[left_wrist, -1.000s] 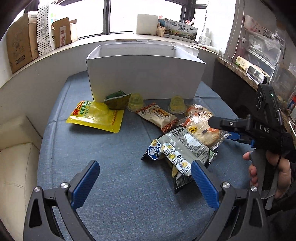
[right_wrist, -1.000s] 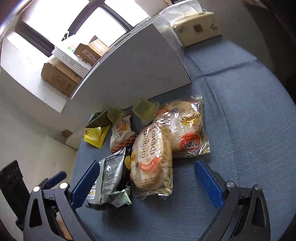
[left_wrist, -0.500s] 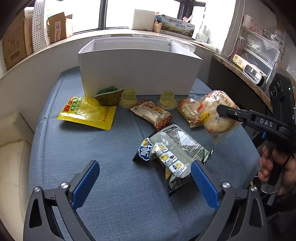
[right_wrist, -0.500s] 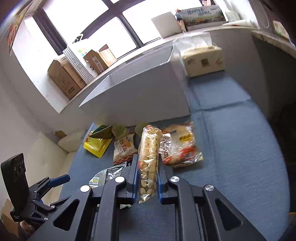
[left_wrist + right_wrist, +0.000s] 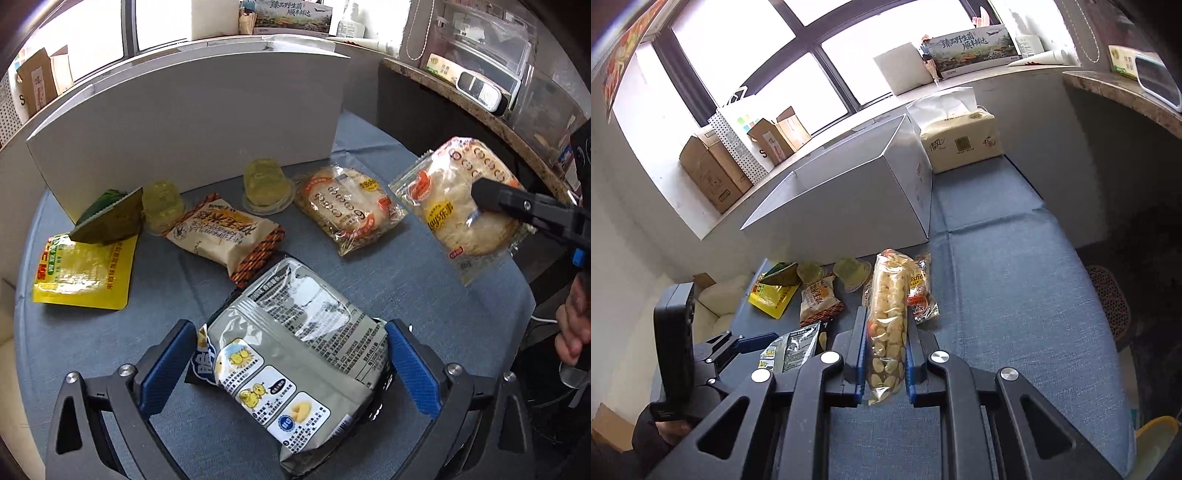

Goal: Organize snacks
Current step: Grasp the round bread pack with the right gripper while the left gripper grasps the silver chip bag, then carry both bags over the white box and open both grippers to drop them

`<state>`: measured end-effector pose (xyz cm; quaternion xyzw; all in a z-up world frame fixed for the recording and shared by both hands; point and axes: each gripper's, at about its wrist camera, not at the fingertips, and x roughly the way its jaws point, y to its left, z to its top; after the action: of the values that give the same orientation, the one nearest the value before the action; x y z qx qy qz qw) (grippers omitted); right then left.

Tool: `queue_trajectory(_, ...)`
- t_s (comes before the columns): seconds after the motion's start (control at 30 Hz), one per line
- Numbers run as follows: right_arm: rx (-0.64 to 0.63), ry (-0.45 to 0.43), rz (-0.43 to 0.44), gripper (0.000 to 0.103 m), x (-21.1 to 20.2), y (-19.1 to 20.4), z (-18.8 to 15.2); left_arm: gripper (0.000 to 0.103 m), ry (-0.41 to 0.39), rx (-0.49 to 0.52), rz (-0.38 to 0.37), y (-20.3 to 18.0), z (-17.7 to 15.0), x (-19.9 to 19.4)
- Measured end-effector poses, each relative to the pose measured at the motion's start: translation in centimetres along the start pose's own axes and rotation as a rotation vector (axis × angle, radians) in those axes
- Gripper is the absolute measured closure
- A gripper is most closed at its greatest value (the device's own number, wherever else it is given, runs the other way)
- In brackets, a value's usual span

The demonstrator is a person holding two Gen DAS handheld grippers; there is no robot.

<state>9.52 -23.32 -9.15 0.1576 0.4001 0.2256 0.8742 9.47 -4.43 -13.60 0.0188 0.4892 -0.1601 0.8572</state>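
Observation:
My left gripper [image 5: 291, 332] is open and low over the blue cushion, and a grey chip bag [image 5: 295, 350] lies between its blue pads. Whether the pads touch the bag I cannot tell. My right gripper [image 5: 886, 321] is shut on a clear pack of round rice crackers [image 5: 888, 317], held edge-up above the cushion. In the left wrist view that pack [image 5: 461, 206] hangs at the right. An open-topped white box [image 5: 203, 122] stands behind a row of snacks: a second cracker pack [image 5: 347, 206], an orange-striped packet [image 5: 225, 236], two jelly cups [image 5: 264, 184], a yellow pouch [image 5: 85, 273] and a green packet [image 5: 110, 218].
A tissue pack [image 5: 960, 140] sits right of the white box. Cardboard boxes [image 5: 713, 173] line the windowsill. A stone counter [image 5: 480, 122] with clutter borders the cushion [image 5: 1015, 277] on the right. A hand [image 5: 572, 325] grips the right tool's handle.
The right gripper shut on the cracker pack and lifted it off the cushion. My left gripper moved forward and down until its fingers straddle the grey chip bag.

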Motion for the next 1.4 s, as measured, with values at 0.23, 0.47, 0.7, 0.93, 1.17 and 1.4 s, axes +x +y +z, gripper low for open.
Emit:
queue_trajectory(0.23, 0.004, 0.027, 0.019, 0.086, 0.7, 0.1, -0.7, 0.012, -0.02, -0.007, -0.047, 0.2, -1.2, -0.5)
queue_trajectory(0.47, -0.006, 0.022, 0.016, 0.086, 0.5, 0.6, -0.7, 0.028, -0.068, -0.019, -0.057, 0.6, -2.0, -3.4)
queue_trajectory(0.7, -0.023, 0.018, 0.026, 0.086, 0.3, 1.2, -0.6, 0.029, -0.154, -0.034, -0.057, 1.3, -1.4, -7.7)
queue_trajectory(0.93, -0.057, -0.026, 0.048, 0.086, -0.7, 2.2, 1.1, 0.028, -0.248, -0.019, -0.012, 1.8, 1.4, -11.8)
queue_trajectory(1.17, -0.115, -0.087, 0.083, 0.086, -1.9, 4.0, 5.4, 0.028, -0.345, -0.028, 0.047, 3.4, 6.6, -14.7)
queue_trajectory(1.4, -0.247, -0.154, 0.093, 0.086, -1.3, 7.8, 12.1, 0.028, -0.417, -0.034, 0.131, 6.6, 13.3, -15.6)
